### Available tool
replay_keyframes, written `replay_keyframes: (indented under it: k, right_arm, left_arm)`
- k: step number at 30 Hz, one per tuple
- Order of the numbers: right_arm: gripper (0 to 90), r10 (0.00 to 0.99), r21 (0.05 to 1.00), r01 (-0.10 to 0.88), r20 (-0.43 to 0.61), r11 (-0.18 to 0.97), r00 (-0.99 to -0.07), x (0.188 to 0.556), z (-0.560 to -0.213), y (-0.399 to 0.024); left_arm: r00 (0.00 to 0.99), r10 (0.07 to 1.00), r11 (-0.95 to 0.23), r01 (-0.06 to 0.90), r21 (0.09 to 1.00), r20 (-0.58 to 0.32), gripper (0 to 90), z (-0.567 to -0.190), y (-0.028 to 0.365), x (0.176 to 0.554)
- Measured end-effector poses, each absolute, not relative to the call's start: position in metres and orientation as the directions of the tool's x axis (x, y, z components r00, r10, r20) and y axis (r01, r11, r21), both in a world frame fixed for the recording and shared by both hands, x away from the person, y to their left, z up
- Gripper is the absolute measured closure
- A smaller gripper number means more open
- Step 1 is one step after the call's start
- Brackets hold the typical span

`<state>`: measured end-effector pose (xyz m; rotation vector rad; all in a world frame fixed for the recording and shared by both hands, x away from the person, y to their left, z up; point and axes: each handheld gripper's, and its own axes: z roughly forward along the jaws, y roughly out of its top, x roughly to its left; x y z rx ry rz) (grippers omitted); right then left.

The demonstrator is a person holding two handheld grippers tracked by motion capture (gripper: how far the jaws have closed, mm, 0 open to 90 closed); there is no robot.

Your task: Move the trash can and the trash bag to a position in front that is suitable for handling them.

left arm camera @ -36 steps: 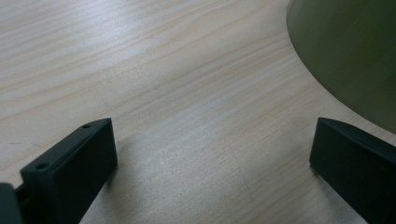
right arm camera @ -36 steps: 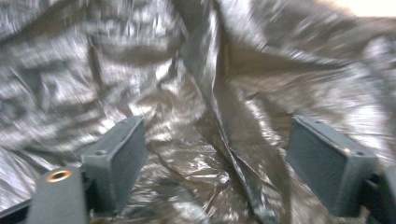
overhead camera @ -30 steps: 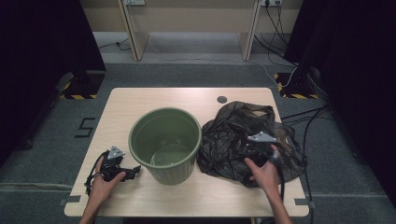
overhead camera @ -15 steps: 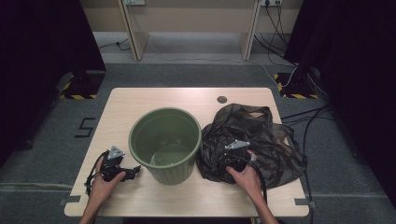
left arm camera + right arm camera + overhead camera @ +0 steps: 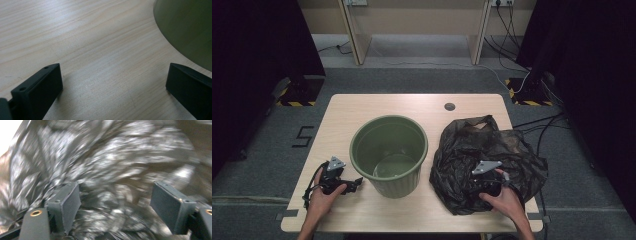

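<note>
right gripper [image 5: 475,186] has shifted since the earlier frames, from the far right of the black plastic bag [image 5: 512,155] toward the green bin [image 5: 389,152], and now sits on the bag's near-left part, the side facing the bin. its jaws have just been closing a little but stand wide apart; in the right gripper view crumpled film [image 5: 117,170] lies between the pads and nothing is pinched that i can see, so released, not grasping. left gripper [image 5: 352,183] hasn't moved: it lies on the table [image 5: 377,105] just left of the bin's base, jaws spread, bare wood between them in the left gripper view and the bin wall [image 5: 185,27] just ahead. progress, as i judge it: early. bag lies in a heap right of the bin, touching or nearly touching its wall, not opened out, not in the bin. bin looks empty and unlined. left to do: get a grip on the film, find the bag's mouth, lift it over the rim. hard to read: right gripper view is motion-blurred, so pad contact is uncertain; the bag's opening can't be picked out in the folds; right gripper's tips are lost against the dark plastic from above.
</note>
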<state>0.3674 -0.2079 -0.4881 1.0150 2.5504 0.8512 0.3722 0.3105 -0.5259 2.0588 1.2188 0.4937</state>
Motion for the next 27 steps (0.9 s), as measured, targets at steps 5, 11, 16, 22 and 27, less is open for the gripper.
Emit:
replay_keyframes:
  k: [5, 11, 16, 22, 27]
  right_arm:
    - [17.8, 0.945, 0.675, 0.684, -0.065, 0.278, -0.32, 0.376, -0.481, -0.226]
    - [18.3, 0.988, 0.649, 0.744, -0.092, 0.157, -0.128, 0.409, -0.495, -0.234]
    - [15.0, 0.982, 0.652, 0.741, -0.03, 0.163, -0.189, 0.428, -0.506, -0.228]
    - [14.7, 0.917, 0.657, 0.689, -0.01, 0.307, -0.399, 0.439, -0.508, -0.215]
    - [14.5, 0.807, 0.624, 0.625, -0.015, 0.469, -0.59, 0.448, -0.506, -0.21]
  left_arm:
    - [0.489, 0.872, -0.327, 0.612, 0.72, -0.02, 0.0, -0.526, 0.311, 0.372]
    - [0.488, 0.872, -0.325, 0.611, 0.722, -0.021, 0.0, -0.526, 0.31, 0.372]
    - [0.489, 0.872, -0.326, 0.612, 0.72, -0.02, 0.0, -0.526, 0.311, 0.372]
    - [0.49, 0.872, -0.329, 0.612, 0.719, -0.019, 0.0, -0.526, 0.311, 0.372]
    - [0.49, 0.871, -0.329, 0.612, 0.719, -0.019, 0.0, -0.526, 0.311, 0.372]
